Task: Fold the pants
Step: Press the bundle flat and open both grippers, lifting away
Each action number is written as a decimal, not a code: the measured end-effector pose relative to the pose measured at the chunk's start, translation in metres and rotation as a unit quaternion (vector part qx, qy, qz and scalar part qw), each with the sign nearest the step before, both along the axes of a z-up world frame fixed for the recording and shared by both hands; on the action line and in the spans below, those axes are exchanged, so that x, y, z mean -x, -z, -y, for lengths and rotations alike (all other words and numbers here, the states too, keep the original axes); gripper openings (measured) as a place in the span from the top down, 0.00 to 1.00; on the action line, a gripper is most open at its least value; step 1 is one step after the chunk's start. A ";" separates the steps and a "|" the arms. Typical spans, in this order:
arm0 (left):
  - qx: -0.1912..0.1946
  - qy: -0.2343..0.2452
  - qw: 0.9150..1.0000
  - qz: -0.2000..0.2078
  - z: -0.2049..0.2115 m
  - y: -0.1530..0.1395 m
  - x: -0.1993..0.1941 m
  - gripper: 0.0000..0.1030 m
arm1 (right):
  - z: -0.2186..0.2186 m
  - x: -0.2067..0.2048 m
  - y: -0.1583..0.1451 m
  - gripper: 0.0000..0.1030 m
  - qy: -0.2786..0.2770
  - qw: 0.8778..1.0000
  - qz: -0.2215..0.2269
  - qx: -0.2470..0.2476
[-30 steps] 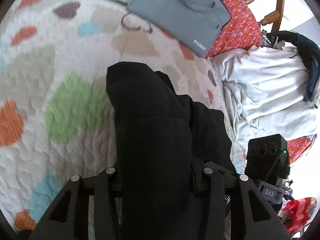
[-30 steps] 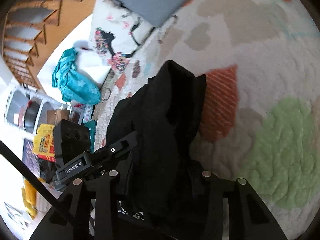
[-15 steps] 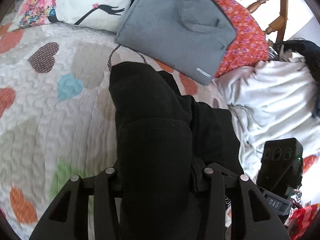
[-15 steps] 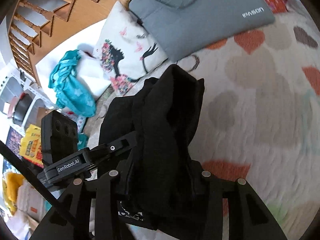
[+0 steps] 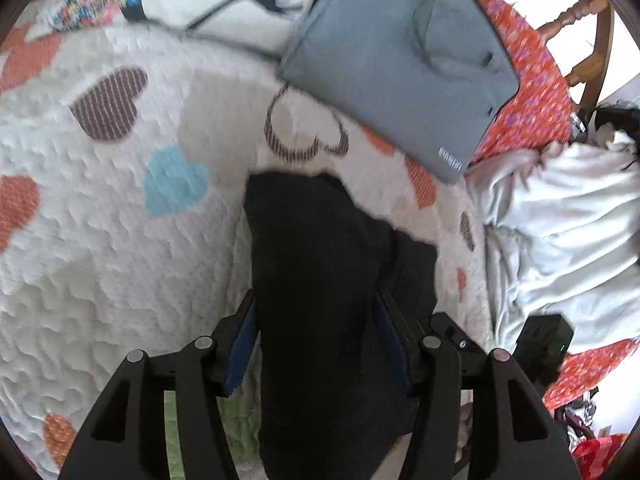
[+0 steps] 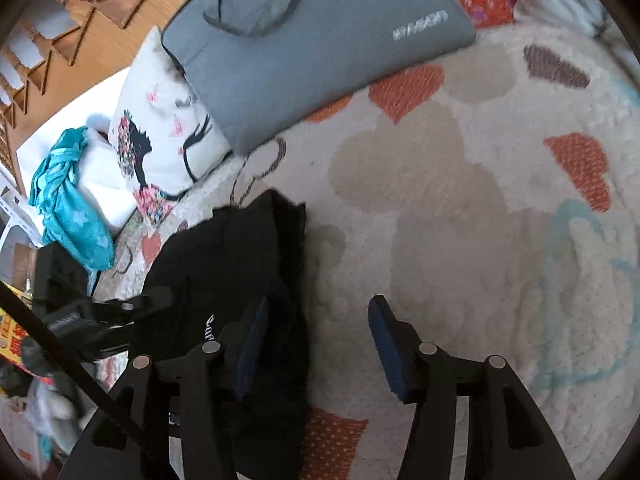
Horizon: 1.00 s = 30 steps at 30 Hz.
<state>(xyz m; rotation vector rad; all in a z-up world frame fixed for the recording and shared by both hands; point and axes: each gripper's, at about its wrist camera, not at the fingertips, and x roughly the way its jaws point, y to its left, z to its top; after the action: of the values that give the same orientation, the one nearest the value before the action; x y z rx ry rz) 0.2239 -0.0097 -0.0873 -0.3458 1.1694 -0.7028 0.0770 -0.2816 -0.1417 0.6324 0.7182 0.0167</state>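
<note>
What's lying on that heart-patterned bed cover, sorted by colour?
Black: 1, the pants
Grey: 1, a padded sleeve
White: 2, a printed pillow and a crumpled sheet
Red floral: 1, a cloth
Total: 5

The right tool (image 6: 316, 344) is opening, black pants (image 6: 236, 264) against its left finger on the heart-patterned quilt (image 6: 460, 208).

Black pants (image 5: 320, 280) lie on a white quilt (image 5: 100, 260) patterned with coloured hearts.
</note>
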 end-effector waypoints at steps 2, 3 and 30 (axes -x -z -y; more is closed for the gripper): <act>-0.005 -0.009 1.000 0.014 0.003 -0.009 -0.006 0.47 | 0.001 0.006 -0.005 0.44 0.017 1.000 0.019 0.003; -0.012 -0.011 1.000 0.024 0.009 -0.013 -0.011 0.47 | 0.001 0.008 -0.010 0.44 0.020 0.999 0.029 0.005; -0.085 -0.040 0.995 0.023 0.000 0.027 0.026 0.34 | -0.083 0.038 -0.007 0.25 -0.029 0.990 0.000 0.139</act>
<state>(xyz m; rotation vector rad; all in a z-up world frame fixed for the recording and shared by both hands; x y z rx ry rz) 0.1977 -0.0097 -0.1146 -0.2304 1.1558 -0.5353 0.0391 -0.1985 -0.1343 0.3443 0.7241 -0.0299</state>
